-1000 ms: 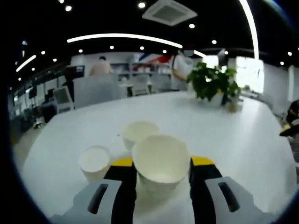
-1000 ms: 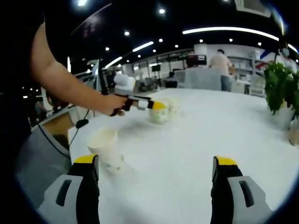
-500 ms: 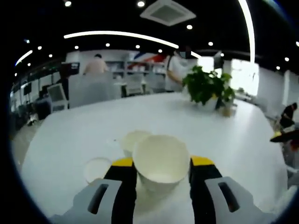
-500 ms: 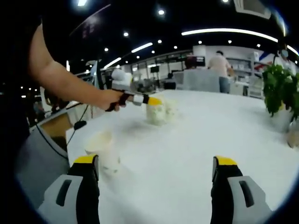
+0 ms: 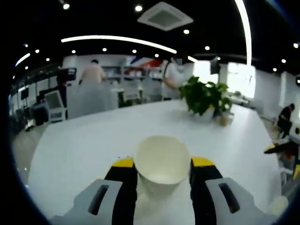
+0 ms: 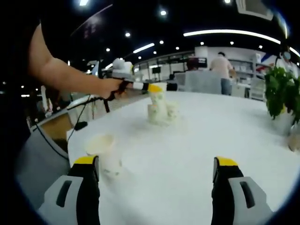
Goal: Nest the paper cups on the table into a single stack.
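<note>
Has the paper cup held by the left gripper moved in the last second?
Yes. In the right gripper view the held cup has risen above the two cups standing on the table, clamped in the left gripper.

held cup (image 6: 157, 96) above 2 cups (image 6: 160, 113) (touching), table (image 6: 197, 140)

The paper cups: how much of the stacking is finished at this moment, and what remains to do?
Nothing clearly looks nested yet. In hand: the left hand-held gripper is shut on a paper cup, which the right gripper view shows raised above two cups standing on the table; whether those two are already joined is too blurred to tell. Left: lower the held cup in, then collect the lone cup near the open right hand-held gripper.
</note>
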Demonstrator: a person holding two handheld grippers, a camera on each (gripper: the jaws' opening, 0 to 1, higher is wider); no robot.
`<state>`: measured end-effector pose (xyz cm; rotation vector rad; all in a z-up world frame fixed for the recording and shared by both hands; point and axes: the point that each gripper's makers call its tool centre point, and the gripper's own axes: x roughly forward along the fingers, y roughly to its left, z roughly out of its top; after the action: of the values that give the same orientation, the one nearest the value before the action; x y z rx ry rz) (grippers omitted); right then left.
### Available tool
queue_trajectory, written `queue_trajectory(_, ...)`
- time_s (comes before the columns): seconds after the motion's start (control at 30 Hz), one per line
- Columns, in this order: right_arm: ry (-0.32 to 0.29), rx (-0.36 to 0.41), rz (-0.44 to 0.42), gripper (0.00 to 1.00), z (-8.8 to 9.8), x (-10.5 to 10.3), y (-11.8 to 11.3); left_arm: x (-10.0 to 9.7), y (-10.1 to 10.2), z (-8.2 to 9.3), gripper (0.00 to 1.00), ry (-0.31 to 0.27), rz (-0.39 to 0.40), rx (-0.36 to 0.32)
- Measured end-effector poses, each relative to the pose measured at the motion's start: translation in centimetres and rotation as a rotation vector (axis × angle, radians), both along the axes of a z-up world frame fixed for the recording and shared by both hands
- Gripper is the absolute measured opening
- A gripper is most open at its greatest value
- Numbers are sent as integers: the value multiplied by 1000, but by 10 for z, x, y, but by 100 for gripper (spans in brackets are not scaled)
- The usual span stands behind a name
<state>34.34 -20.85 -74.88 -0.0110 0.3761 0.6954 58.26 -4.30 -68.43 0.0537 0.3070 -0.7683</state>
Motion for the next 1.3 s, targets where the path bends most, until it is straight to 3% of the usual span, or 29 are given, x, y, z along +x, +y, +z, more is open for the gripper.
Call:
queue_trajectory(0.7,-19,-5,1,100,10,4,-6,-7,8,50,41,-24,-44,-29)
queue_trajectory(1.3,-21,-15,8,100,9,-5,-5,-38,1,63,41,-22,-105,-32)
